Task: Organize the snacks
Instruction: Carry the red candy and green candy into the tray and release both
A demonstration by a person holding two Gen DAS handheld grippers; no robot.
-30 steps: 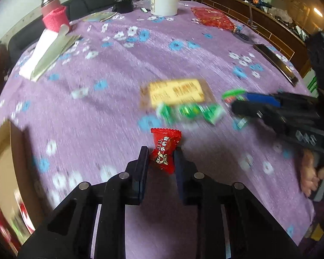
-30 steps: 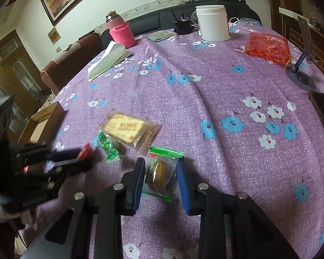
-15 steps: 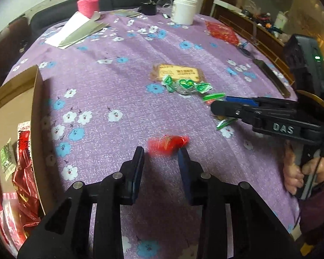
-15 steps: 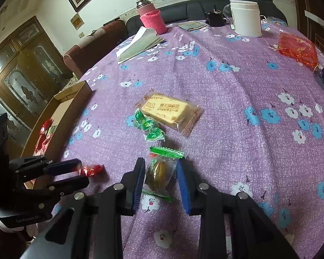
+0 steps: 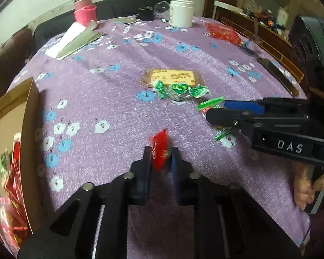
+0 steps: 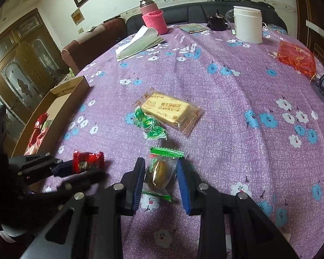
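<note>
My left gripper (image 5: 160, 151) is shut on a red wrapped candy (image 5: 159, 152) and holds it above the purple cloth; it also shows in the right wrist view (image 6: 87, 161). My right gripper (image 6: 161, 168) is open, its jaws on either side of a clear packet with green ends holding a brown snack (image 6: 158, 171) that lies on the cloth. A yellow biscuit packet (image 6: 168, 112) and a green wrapped candy (image 6: 149, 124) lie just beyond. A cardboard box (image 6: 62, 105) with several snacks stands at the left table edge.
A pink-sleeved flask (image 6: 152, 17), folded papers (image 6: 140, 43), a white jar (image 6: 248, 26), a red foil bag (image 6: 297, 59) and a black stand (image 6: 323, 86) sit around the far and right sides of the table. A sofa lies behind.
My left gripper has swung back from the box side, and the red candy now stands upright between its fingers. My right gripper has stayed around the brown snack packet.
</note>
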